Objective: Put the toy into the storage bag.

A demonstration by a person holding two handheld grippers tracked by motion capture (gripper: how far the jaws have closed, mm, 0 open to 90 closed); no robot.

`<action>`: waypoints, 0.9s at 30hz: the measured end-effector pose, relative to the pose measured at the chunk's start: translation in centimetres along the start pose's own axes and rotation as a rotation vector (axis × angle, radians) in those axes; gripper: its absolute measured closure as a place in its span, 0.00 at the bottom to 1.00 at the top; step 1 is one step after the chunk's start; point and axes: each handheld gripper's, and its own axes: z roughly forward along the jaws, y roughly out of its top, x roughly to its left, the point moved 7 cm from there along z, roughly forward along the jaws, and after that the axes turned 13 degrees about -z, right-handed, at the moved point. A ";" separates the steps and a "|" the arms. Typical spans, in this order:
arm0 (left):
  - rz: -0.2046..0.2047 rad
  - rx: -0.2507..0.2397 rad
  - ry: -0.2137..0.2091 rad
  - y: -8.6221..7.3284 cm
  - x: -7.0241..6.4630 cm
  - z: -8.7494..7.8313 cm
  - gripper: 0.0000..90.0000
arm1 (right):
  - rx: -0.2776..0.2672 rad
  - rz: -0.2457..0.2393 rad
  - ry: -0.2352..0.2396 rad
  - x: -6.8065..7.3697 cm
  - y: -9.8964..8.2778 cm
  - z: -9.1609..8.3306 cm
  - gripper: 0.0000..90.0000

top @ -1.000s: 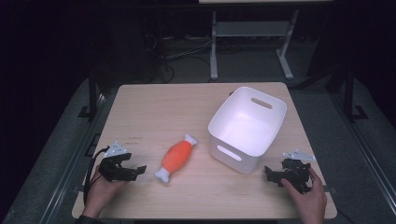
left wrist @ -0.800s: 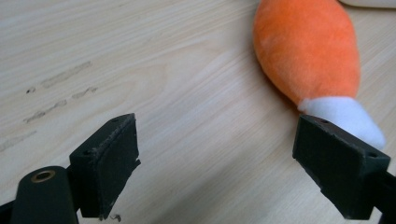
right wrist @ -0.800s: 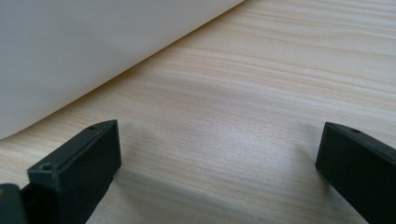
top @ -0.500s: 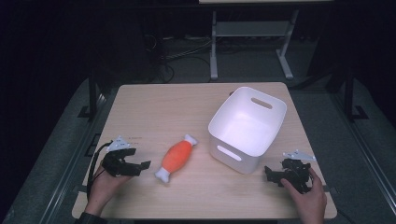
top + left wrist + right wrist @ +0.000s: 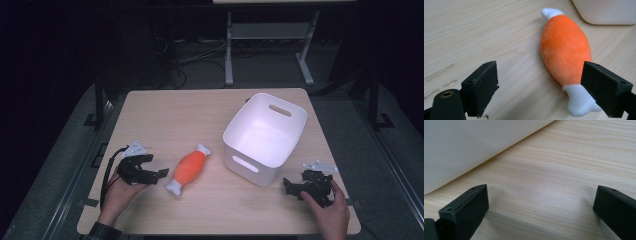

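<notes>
Nearing the plush toy (image 5: 565, 53) with the left gripper (image 5: 150, 172), jaws spread apart, 1 of them beside the toy's white end, nothing grasped yet. Closing in since 1.0 s ago. Resting the right gripper (image 5: 295, 186), jaws apart, empty, beside the white bin (image 5: 265, 135).

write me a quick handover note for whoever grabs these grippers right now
Left gripper: open, low over the table, jaws pointed at the orange plush toy, not touching it.
Right gripper: open, empty, near the table's front right, beside the white bin.
Toy: lying flat on the table, left of the bin, apart from it.
Bin: upright, nothing visible inside.
Done: nothing gripped yet.
Left: probably close the left gripper on the toy, lift it and drop it into the bin.
</notes>
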 end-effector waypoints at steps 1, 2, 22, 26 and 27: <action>-0.001 0.000 -0.001 0.1 -0.2 0.1 0.15 | 0.000 0.000 0.000 0.0 0.0 0.0 0.00; 0.000 0.000 -0.002 0.2 -0.3 0.1 0.15 | 0.000 0.000 0.000 0.0 0.0 0.0 0.00; 0.021 0.002 -0.027 2.0 -2.3 1.9 0.15 | 0.000 0.000 0.000 0.0 0.0 0.0 0.00; 0.024 0.006 -0.028 2.2 -2.6 2.3 0.15 | 0.000 0.000 0.000 0.0 0.0 0.0 0.00; 0.020 0.003 -0.029 2.3 -2.7 2.4 0.15 | 0.000 0.000 0.000 0.0 0.0 0.0 0.00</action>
